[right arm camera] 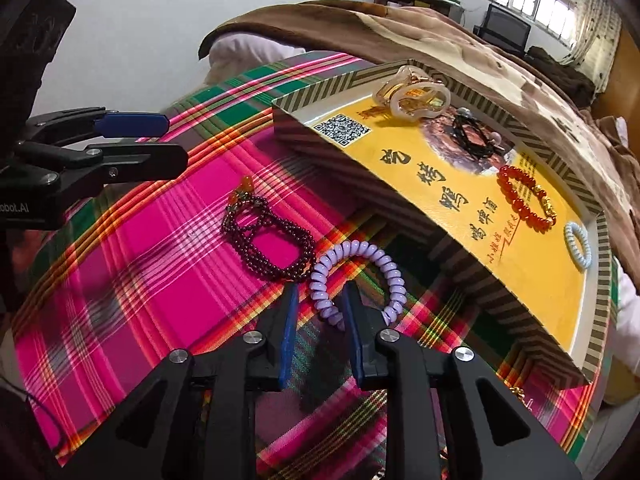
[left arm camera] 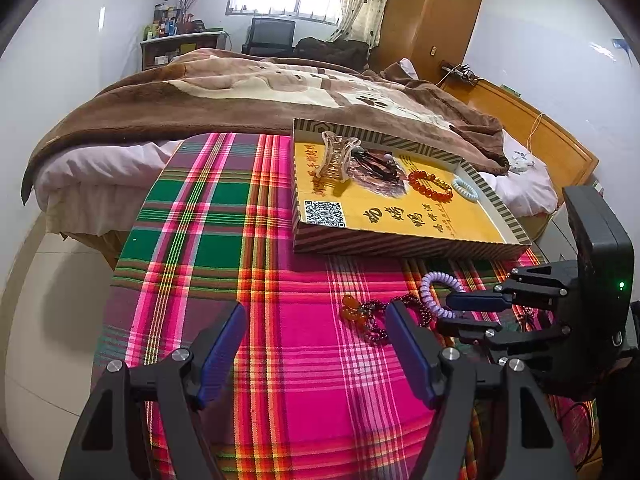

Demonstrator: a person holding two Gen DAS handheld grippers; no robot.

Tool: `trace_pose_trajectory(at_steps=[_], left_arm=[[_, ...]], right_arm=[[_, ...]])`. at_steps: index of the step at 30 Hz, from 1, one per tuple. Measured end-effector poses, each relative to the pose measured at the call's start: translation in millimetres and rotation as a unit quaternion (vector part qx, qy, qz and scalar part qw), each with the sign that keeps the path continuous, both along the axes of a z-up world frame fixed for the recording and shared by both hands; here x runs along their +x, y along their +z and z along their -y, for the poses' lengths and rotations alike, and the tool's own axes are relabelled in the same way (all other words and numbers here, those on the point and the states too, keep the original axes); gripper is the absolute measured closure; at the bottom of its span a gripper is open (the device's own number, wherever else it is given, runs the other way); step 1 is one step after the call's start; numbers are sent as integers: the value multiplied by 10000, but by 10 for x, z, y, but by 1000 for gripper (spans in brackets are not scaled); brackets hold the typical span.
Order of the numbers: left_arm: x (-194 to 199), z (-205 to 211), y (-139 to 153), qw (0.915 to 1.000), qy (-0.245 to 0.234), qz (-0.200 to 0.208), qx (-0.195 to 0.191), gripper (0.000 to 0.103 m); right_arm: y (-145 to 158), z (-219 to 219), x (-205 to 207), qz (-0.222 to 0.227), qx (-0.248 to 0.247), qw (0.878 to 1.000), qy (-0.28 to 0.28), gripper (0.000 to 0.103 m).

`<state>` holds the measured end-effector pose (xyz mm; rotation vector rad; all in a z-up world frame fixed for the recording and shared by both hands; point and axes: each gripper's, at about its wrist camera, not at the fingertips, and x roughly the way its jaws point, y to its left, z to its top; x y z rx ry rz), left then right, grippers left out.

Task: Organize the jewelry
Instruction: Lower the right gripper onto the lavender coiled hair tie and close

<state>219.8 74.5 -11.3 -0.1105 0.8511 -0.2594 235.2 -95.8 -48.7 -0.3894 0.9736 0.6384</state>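
A shallow yellow box lid [left arm camera: 400, 220] [right arm camera: 460, 200] lies on the plaid cloth and holds a clear hair claw [left arm camera: 336, 158] [right arm camera: 412, 90], a black hair tie [left arm camera: 376, 162] [right arm camera: 474, 136], an orange bead bracelet [left arm camera: 430, 186] [right arm camera: 526, 200] and a pale blue coil tie [left arm camera: 466, 189] [right arm camera: 578, 244]. On the cloth lie a dark red bead necklace with orange beads [left arm camera: 370, 314] [right arm camera: 268, 240] and a purple coil hair tie [left arm camera: 434, 288] [right arm camera: 356, 276]. My right gripper [right arm camera: 320, 300] [left arm camera: 464, 312] has its fingers either side of the purple coil's near edge, not closed. My left gripper [left arm camera: 316, 344] [right arm camera: 160, 140] is open and empty.
The plaid cloth [left arm camera: 240, 272] covers a small table beside a bed with a brown blanket [left arm camera: 240, 92]. A wooden wardrobe [left arm camera: 432, 12] and headboard [left arm camera: 540, 128] stand at the right. A shelf and chair are by the far window.
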Motion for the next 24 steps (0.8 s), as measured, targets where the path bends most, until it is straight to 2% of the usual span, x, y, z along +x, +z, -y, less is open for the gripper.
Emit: trace_pose_trajectory(at_steps=[6, 7, 9, 13, 17, 20, 24], left_arm=[[20, 63, -12, 10000, -49, -28, -1, 31], [20, 68, -12, 10000, -63, -27, 2, 31], [29, 87, -13, 10000, -71, -41, 39, 31], [70, 141, -26, 9999, -150, -74, 24, 31], [142, 247, -93, 9993, -310, -201, 74, 31], [206, 352, -158, 9986, -418, -303, 89, 31], [262, 546, -247, 9967, -645, -387, 290, 31]], right_arm=[[-28, -4, 62, -106, 152, 9997, -150, 79], [-26, 0, 53, -119, 149, 9996, -187, 80], [-19, 23, 37, -138, 149, 9995, -246, 93], [-12, 108, -1, -66, 177, 9986, -500, 94], [190, 266, -111, 82, 692, 9953, -674, 94], [426, 381, -234, 386, 947, 9917, -779, 94], [631, 477, -337, 686, 1033, 9883, -883, 94]])
